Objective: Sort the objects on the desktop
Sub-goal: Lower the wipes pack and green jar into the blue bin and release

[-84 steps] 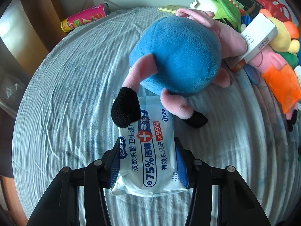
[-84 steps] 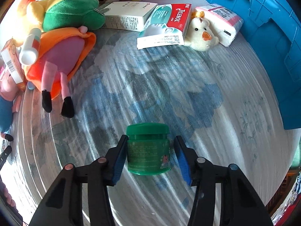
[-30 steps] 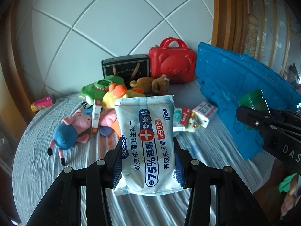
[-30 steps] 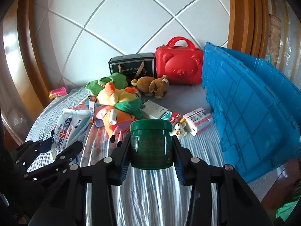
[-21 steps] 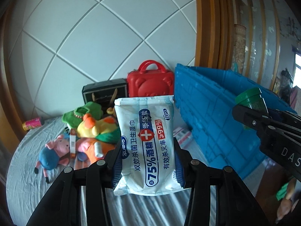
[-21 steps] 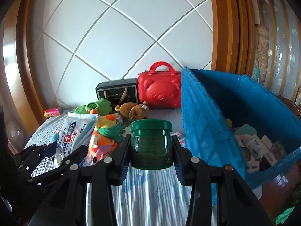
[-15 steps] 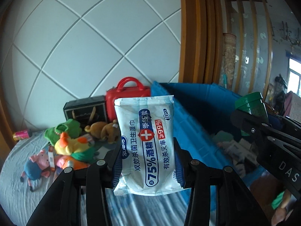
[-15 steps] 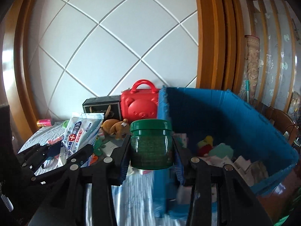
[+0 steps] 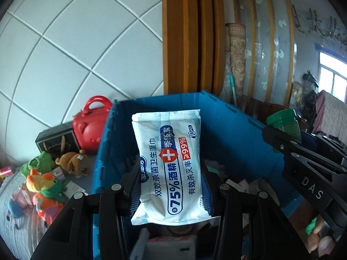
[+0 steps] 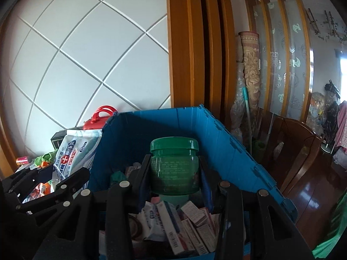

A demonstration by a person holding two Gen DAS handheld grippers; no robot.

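Both upright: wipes pack, green jar.

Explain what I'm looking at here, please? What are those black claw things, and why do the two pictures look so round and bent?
There is no robot here. A person holds a two-finger gripper in each hand, and a wide-angle camera on each one looks forward along its fingers, which bends the picture.

The left gripper is shut on a white pack of wet wipes. The right gripper is shut on a green jar with a green lid. Each camera also catches the other gripper at its edge.

Both are held above a big blue crate, which already has small boxes and packets in it. To the left, soft toys lie on a cloth-covered table, with a red bear-faced case behind them.
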